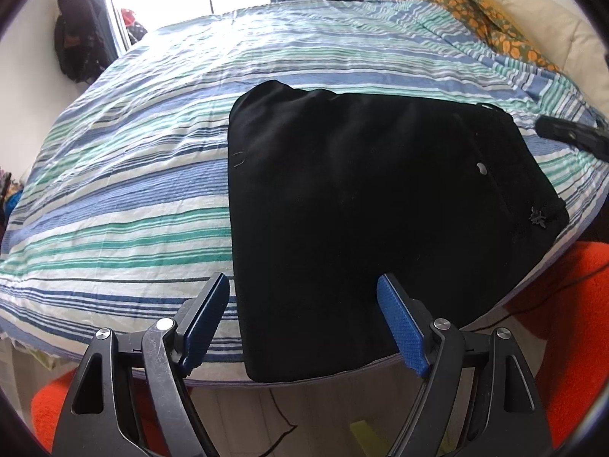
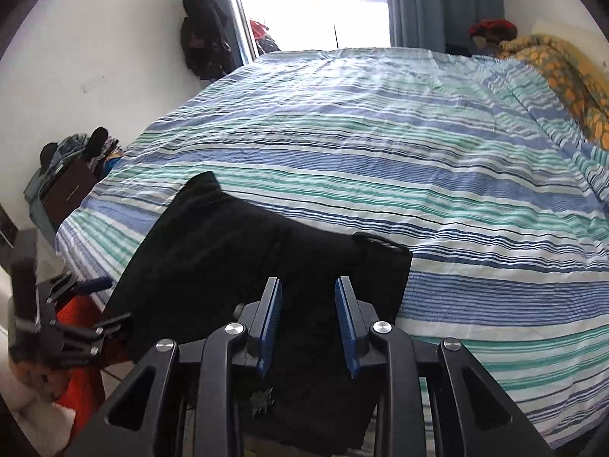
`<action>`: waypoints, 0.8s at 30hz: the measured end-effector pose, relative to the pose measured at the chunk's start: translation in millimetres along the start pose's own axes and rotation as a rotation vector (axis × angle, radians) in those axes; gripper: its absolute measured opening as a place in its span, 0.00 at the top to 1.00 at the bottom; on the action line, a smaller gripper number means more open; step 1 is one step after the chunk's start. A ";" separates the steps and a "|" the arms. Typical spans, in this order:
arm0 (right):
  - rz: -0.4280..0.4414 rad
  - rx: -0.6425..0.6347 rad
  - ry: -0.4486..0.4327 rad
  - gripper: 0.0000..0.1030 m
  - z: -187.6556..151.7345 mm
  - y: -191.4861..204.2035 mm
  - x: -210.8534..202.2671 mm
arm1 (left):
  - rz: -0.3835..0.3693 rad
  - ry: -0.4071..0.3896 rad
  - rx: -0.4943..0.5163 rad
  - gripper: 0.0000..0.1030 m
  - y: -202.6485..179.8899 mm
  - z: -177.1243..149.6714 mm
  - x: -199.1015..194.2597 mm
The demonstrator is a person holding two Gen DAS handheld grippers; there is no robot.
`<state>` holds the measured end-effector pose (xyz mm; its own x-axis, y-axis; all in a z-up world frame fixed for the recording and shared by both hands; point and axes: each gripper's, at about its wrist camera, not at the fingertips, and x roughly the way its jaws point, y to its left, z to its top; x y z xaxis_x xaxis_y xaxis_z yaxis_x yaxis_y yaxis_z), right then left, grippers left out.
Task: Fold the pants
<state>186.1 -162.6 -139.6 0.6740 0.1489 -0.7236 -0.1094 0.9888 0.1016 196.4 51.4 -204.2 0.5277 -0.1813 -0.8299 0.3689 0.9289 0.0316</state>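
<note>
The black pants [image 1: 361, 209] lie folded into a flat rectangle at the near edge of the striped bed [image 1: 133, 190]. My left gripper [image 1: 302, 282] is open and empty, hovering above the pants' near left corner. The tip of the right gripper [image 1: 571, 135] shows at the right edge. In the right wrist view the pants [image 2: 228, 259] lie below my right gripper [image 2: 308, 285], which is open and empty above their waistband end. The left gripper [image 2: 87, 304] shows at the lower left, over the bed edge.
A yellow and orange patterned blanket [image 1: 487, 19] lies bunched at the far right of the bed. An orange rug [image 1: 563, 304] covers the floor below the bed edge. Dark bags [image 2: 201, 26] hang on the wall beside the bright window.
</note>
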 end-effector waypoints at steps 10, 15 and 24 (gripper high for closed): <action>-0.069 0.029 0.099 0.72 -79.2 14.3 32.0 | 0.052 0.040 0.038 0.19 -16.8 1.3 15.5; -0.087 -0.009 0.099 0.72 -81.0 18.1 30.9 | 0.051 0.047 0.027 0.18 -17.5 2.3 16.3; -0.069 0.004 0.078 0.71 -80.7 17.4 24.4 | 0.041 0.057 0.022 0.15 -11.8 1.5 15.1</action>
<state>141.7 -142.6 -210.6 0.6205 0.0793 -0.7802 -0.0616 0.9967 0.0524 201.2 37.3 -216.3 0.4980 -0.1241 -0.8582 0.3647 0.9279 0.0774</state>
